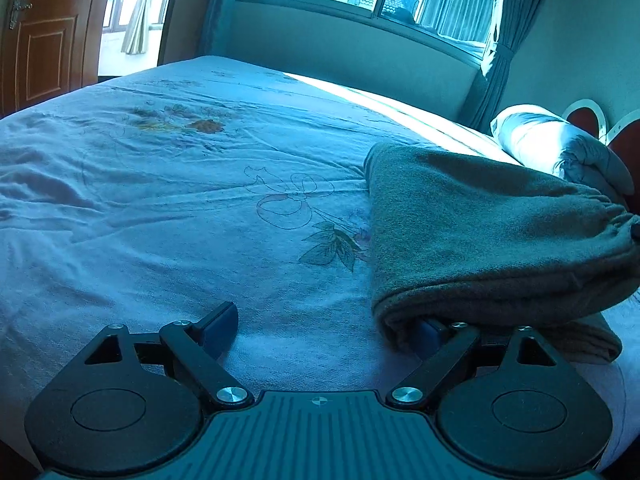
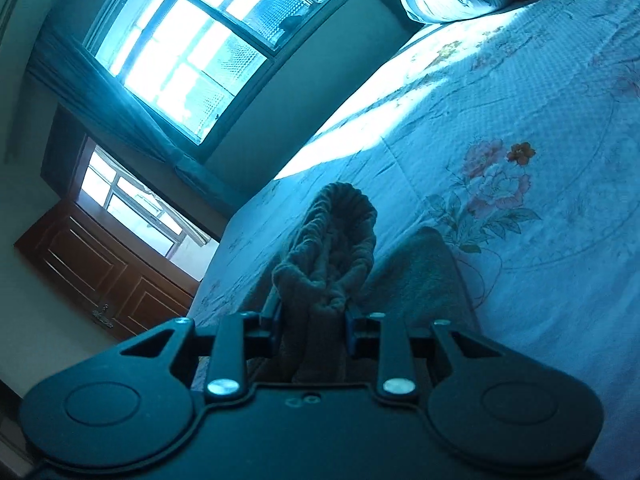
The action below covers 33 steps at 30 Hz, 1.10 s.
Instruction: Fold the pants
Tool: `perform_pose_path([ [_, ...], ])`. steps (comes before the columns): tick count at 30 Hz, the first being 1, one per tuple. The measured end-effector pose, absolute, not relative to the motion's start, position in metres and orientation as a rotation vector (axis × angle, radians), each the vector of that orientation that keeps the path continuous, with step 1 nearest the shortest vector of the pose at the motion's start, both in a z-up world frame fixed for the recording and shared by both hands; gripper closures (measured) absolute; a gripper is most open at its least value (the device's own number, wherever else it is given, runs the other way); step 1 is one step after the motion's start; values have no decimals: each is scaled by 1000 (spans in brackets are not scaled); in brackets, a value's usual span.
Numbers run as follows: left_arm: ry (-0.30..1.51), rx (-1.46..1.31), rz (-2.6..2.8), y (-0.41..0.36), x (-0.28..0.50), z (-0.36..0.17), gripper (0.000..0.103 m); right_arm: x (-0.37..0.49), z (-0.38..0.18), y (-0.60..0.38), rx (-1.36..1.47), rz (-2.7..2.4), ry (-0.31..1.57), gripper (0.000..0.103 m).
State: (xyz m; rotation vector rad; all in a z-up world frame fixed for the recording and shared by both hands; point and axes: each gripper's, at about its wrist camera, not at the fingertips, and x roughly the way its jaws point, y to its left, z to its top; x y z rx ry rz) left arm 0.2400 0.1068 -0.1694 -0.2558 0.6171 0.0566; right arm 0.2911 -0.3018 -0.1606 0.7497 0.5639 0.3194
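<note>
Left wrist view: left gripper (image 1: pixel 326 330) jaws spread wide, its right finger tucked under the pants' (image 1: pixel 488 236) near edge | right gripper (image 2: pixel 312 324) clamped on the bunched waistband (image 2: pixel 340 220) | pants folded on the bedspread's (image 1: pixel 160 200) right side | pillow (image 1: pixel 560 148) far right.

Two low wrist views across one bed (image 1: pixel 160 208), right view rolled.

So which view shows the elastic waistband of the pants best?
The right wrist view: the gathered waistband sits centre frame, bunched between the right gripper fingers. The left wrist view shows only a sliver of it at the right edge.
</note>
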Motion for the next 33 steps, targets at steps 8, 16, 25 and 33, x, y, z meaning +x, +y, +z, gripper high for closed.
perform_pose_path([
  [8,625,-262,45,108,237,-168,12,293,-185,-311,803,296,596,80],
  [16,647,-245,43,109,233,-166,12,303,-198,-313,782,274,620,78],
  [25,587,-268,141,136,217,-142,12,286,-144,-312,645,280,465,76],
  [33,715,-189,14,87,295,-150,4,318,-162,-251,263,294,615,80],
])
